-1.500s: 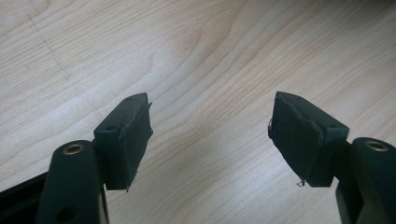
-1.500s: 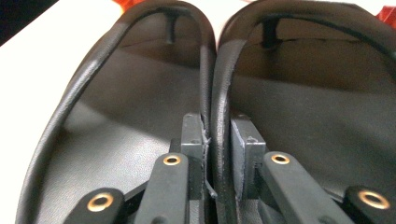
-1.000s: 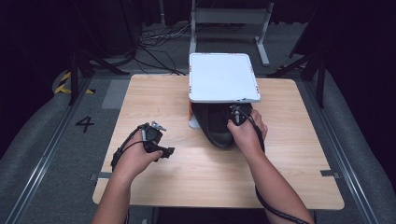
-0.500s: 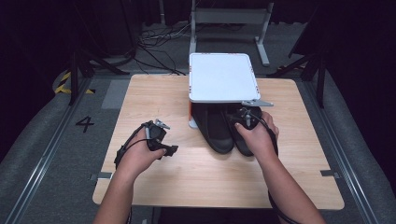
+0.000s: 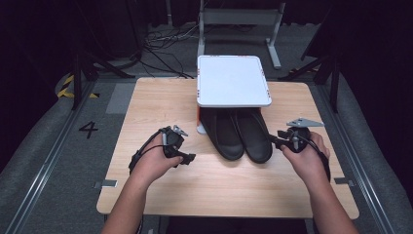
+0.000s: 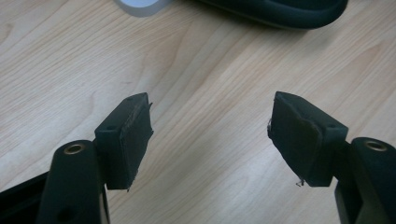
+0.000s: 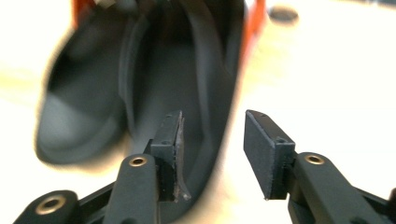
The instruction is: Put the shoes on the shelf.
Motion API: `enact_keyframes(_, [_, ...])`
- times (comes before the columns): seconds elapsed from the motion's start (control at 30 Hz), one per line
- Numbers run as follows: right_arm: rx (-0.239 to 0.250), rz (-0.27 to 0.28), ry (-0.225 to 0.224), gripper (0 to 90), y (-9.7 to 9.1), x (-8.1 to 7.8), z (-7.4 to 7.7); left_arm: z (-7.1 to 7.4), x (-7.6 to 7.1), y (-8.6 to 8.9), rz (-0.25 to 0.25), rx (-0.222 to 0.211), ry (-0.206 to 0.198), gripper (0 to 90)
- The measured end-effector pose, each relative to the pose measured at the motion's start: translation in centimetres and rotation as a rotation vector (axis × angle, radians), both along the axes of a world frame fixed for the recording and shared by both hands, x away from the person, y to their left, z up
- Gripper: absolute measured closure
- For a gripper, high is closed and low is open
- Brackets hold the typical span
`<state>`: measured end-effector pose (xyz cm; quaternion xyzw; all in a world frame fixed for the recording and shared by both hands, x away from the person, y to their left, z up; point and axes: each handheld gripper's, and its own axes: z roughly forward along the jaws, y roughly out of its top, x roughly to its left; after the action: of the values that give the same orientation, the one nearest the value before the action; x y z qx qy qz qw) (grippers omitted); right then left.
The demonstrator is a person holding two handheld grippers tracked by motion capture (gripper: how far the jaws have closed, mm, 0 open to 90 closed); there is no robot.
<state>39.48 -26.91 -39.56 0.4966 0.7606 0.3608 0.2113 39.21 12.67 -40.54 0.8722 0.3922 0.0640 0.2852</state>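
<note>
Two black shoes, the left shoe [image 5: 226,134] and the right shoe [image 5: 253,137], lie side by side on the wooden table [image 5: 219,190], toes tucked under a white shelf [image 5: 233,80]. My right gripper [image 5: 273,141] hovers just right of the right shoe, pointing at it. In the right gripper view my right gripper [image 7: 212,144] stands open; its jaws have just been closing, with nothing between them and the blurred shoe [image 7: 187,70] beyond. My left gripper [image 5: 187,157] sits left of the shoes; in the left gripper view my left gripper [image 6: 210,135] is open over bare wood, a shoe's heel [image 6: 280,9] ahead.
The shelf stands on short legs with orange trim; one leg [image 5: 199,127] sits beside the left shoe. A metal stand [image 5: 238,19] and cables lie on the floor behind the table. Bare wood runs along the table's front.
My right hand has let go of the right shoe and pulled away to the right. Both shoes now lie uncovered under the shelf. My left hand has drifted slightly right.
</note>
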Motion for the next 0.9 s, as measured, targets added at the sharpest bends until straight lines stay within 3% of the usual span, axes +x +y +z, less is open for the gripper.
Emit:
enact_keyframes(0.1, [0.079, -0.024, 0.076, 57.0, -1.5, -0.4, -0.4, -0.2, -0.1, -0.3, -0.006, 0.015, 0.007, 30.3])
enact_keyframes(0.2, [0.039, -0.032, 0.109, 53.0, -1.5, -0.2, -0.9, -0.3, -0.1, -0.4, -0.011, 0.021, 0.004, 30.3])
enact_keyframes(0.27, [-0.086, -0.036, 0.143, 54.3, -1.1, -0.1, -1.6, -0.4, -0.2, -0.5, -0.021, 0.017, 0.017, 30.3])
enact_keyframes(0.3, [-0.116, -0.033, 0.152, 55.2, -0.9, -0.1, -1.9, -0.4, -0.2, -0.6, -0.024, 0.018, 0.015, 30.3])
enact_keyframes(0.4, [-0.123, 0.004, 0.196, 55.8, 0.2, -0.2, -2.6, -0.5, -0.1, -0.5, -0.026, 0.02, 0.018, 30.3])
enact_keyframes(0.5, [-0.153, 0.033, 0.189, 58.3, 1.5, -0.3, -2.9, -0.7, 0.0, -0.4, -0.028, 0.027, 0.018, 30.3])
enact_keyframes(0.57, [-0.13, 0.054, 0.188, 59.6, 2.0, -0.3, -3.0, -0.7, -0.1, -0.4, -0.02, 0.027, 0.026, 30.3])
enact_keyframes(0.6, [-0.081, 0.083, 0.2, 59.3, 2.4, -0.4, -3.2, -0.7, -0.1, -0.4, -0.026, 0.026, 0.019, 30.3])
enact_keyframes(0.63, [-0.055, 0.097, 0.21, 55.7, 2.7, -0.4, -3.3, -0.7, -0.2, -0.4, -0.022, 0.024, 0.028, 30.3])
enact_keyframes(0.67, [-0.041, 0.114, 0.22, 58.0, 3.0, -0.5, -3.5, -0.7, -0.2, -0.5, -0.022, 0.019, 0.027, 30.3])
enact_keyframes(0.73, [0.01, 0.156, 0.204, 58.9, 3.7, -0.4, -3.7, -0.8, -0.3, -0.5, -0.024, 0.018, 0.031, 30.3])
enact_keyframes(0.83, [0.057, 0.193, 0.172, 57.6, 4.6, -0.6, -3.6, -0.9, -0.3, -0.5, -0.017, 0.023, 0.033, 30.3])
enact_keyframes(0.9, [0.053, 0.191, 0.168, 56.6, 5.0, -0.7, -3.5, -1.0, -0.3, -0.5, -0.016, 0.029, 0.032, 30.3])
